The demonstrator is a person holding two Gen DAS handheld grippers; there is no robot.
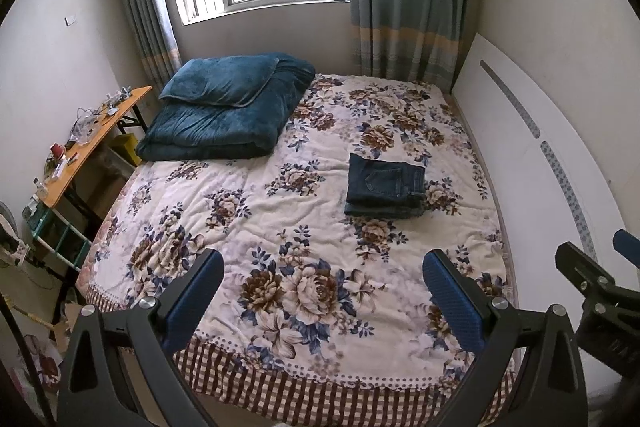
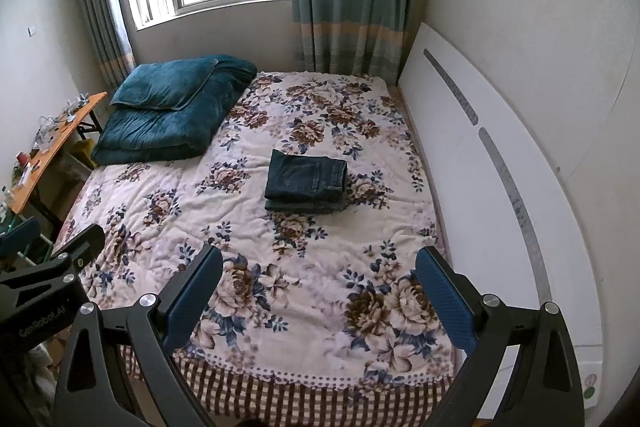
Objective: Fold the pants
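Dark blue jeans (image 1: pixel 385 186) (image 2: pixel 306 183) lie folded into a compact rectangle on the flowered bedspread (image 1: pixel 304 219) (image 2: pixel 224 187), right of the bed's middle. My left gripper (image 1: pixel 324 267) stands open above the near end of the bed, well short of the jeans, nothing between its blue pads. My right gripper (image 2: pixel 320 263) is likewise open and empty, held back over the foot of the bed. The right gripper's body shows at the right edge of the left wrist view, and the left one's at the left edge of the right wrist view.
A folded teal quilt with a pillow (image 1: pixel 228 107) (image 2: pixel 172 107) lies at the far left corner of the bed. A white headboard (image 1: pixel 532 147) (image 2: pixel 492 155) runs along the right side. An orange side table (image 1: pixel 96 139) with clutter stands left of the bed. Window and curtains lie beyond.
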